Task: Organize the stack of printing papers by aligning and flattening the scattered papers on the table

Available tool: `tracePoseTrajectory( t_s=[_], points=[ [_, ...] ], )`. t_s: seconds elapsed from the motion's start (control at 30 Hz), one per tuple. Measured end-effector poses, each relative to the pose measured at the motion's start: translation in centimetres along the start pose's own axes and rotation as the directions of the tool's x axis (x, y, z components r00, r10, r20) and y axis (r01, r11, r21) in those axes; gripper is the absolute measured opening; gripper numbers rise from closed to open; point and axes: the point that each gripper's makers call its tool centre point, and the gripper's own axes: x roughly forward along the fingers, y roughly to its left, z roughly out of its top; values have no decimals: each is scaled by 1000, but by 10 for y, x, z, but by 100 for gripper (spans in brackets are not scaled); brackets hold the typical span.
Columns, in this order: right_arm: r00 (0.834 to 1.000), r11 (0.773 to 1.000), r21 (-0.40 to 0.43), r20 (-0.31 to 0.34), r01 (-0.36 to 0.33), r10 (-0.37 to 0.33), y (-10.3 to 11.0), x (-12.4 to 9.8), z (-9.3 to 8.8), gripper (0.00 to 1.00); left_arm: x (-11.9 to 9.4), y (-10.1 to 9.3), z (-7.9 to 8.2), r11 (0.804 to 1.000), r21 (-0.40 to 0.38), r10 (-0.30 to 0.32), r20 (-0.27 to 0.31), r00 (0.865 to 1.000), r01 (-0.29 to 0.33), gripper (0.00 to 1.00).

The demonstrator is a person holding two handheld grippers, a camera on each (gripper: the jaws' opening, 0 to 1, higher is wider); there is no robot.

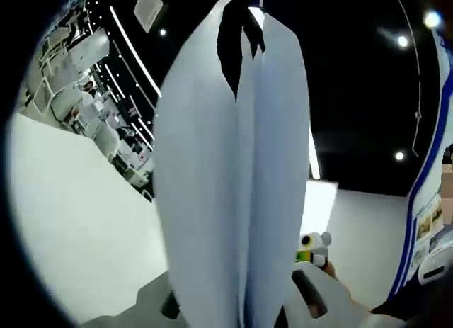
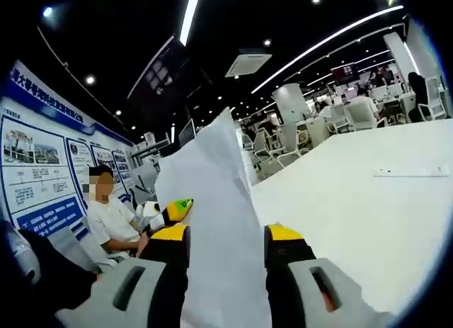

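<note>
Yellow-tipped fingers (image 2: 283,237) of the right gripper (image 2: 226,246) pinch the papers (image 2: 216,222), which rise toward 12 o'clock, lifted off the white counter (image 2: 354,200) spreading at 3 o'clock. A seated person (image 2: 113,218) is at 9 o'clock. In the left gripper view, the left gripper (image 1: 237,310) pinches the bowed papers (image 1: 226,186) upright above the counter (image 1: 78,222).

Both views tilted up toward ceiling, very near lifted papers (image 1: 226,186) (shared subject), facing opposite ways.
</note>
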Motion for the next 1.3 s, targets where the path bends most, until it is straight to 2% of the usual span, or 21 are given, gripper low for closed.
tracePoseTrajectory(
  t_s=[0.17,0.2,0.27,0.3,0.37,0.43,0.5,0.57,0.63,0.73,0.83,0.87,0.93,1.0,1.03,1.1,1.17,1.2,1.23,1.27,1.3],
  points=[
    [997,1000,0,66,-31,30,-2,-11,14,51,21,-31,2,993,43,-109,-72,991,112,6],
    [996,999,-16,83,-39,41,-1,-24,19,54,25,-38,2,988,50,-138,-91,986,143,6],
    [990,996,-75,127,-57,66,1,-32,28,60,31,-57,2,972,60,-218,-123,968,227,6],
    [984,990,-119,155,-69,87,5,-31,31,62,35,-71,4,958,44,-275,-128,953,283,6],
    [979,985,-137,160,-108,129,12,-40,34,63,42,-85,4,941,45,-325,-158,933,335,6],
    [967,971,-170,163,-166,194,24,-43,34,58,48,-95,1,925,62,-356,-209,911,376,6],
    [965,967,-175,159,-183,211,29,-48,34,50,52,-102,-4,909,70,-381,-257,888,411,6],
    [957,958,-188,150,-218,247,35,-52,34,35,58,-110,-7,892,74,-408,-290,866,445,6],
    [956,954,-187,136,-234,261,38,-54,32,23,65,-111,-10,894,65,-403,-316,859,443,6],
    [969,959,-214,127,-184,214,30,-55,30,10,73,-107,-16,901,90,-373,-340,863,425,6],
    [984,960,-263,125,-90,127,19,-55,26,1,85,-85,-23,924,202,-242,-350,905,326,7],
    [986,956,-287,132,-64,106,17,-55,26,0,87,-81,-25,920,250,-208,-345,915,303,8],
    [986,936,-351,162,27,32,10,-55,30,0,93,-77,-23,904,315,-189,-309,932,288,8],
    [981,913,-398,192,90,-13,7,-54,34,0,97,-76,-22,906,324,-179,-287,941,272,8],
    [975,894,-430,220,124,-30,6,-54,37,0,102,-74,-17,898,365,-158,-257,954,247,8],
    [965,863,-472,258,178,-58,3,-53,39,0,104,-74,-17,876,420,-146,-236,961,236,9],
    [970,853,-489,234,181,-72,-6,-52,24,0,103,-66,-25,881,421,-116,-249,962,215,12],
    [981,873,-462,178,156,-81,-13,-51,9,2,100,-53,-33,898,401,-73,-268,961,180,14],
    [987,892,-427,123,149,-106,-22,-50,-4,4,97,-48,-40,922,350,-70,-276,959,168,16],
    [986,899,-409,109,159,-125,-29,-50,-10,7,94,-50,-42,941,288,-99,-271,958,179,17],
    [986,892,-423,112,161,-125,-32,-49,-12,11,93,-54,-43,940,273,-132,-255,958,202,18]
  ],
)
